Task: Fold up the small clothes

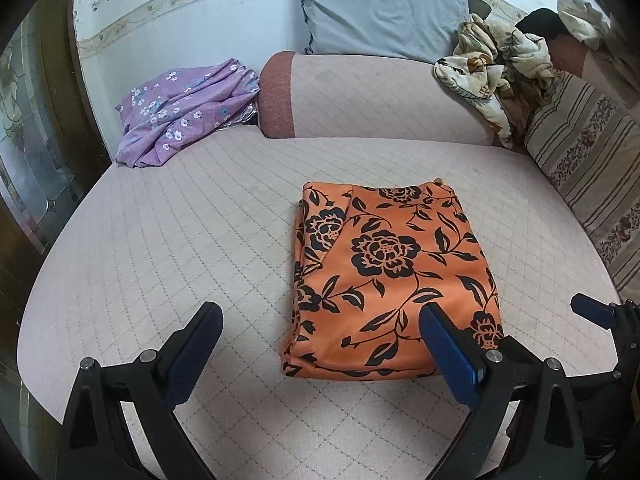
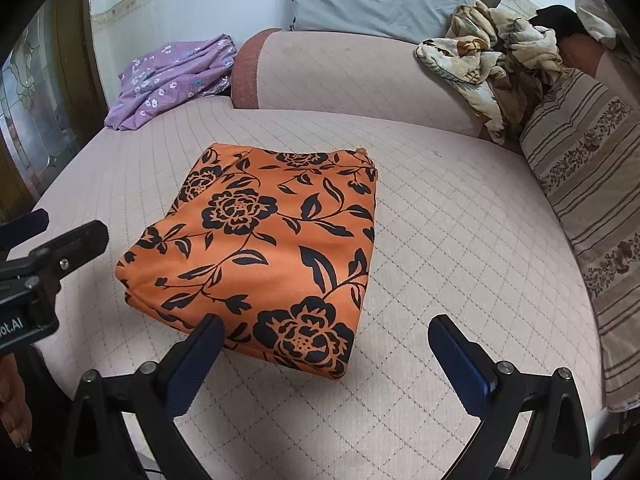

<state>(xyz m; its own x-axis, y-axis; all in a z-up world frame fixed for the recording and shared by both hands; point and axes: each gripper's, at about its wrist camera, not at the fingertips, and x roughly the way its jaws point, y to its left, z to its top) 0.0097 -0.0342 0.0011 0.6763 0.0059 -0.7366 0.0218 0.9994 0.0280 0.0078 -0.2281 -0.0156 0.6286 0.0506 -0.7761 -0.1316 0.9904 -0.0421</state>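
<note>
Both hand-held grippers (image 1: 320, 344) (image 2: 324, 346) gape just short of the folded orange cloth (image 2: 264, 248).

Orange garment (image 2: 264, 248): folded into a neat rectangle — flat on the quilted cushion (image 2: 460, 248), centre.
Right gripper (image 2: 324, 356): jaws spread wide, empty, at 6 o'clock.
Left gripper (image 2: 44, 236): 9 o'clock — state unclear.
Purple cloth (image 2: 168, 76): crumpled, 11 o'clock.

A pale pink quilted bed (image 1: 160, 240) fills the near ground. At its far side lies a matching bolster (image 1: 380, 96) with a rust-red end, and a grey pillow (image 1: 380, 12) leans on the white wall (image 1: 180, 16) with its floral border. A striped cushion (image 1: 592, 168) stands right; a wood-framed patterned-glass door (image 1: 24, 128) left.
</note>
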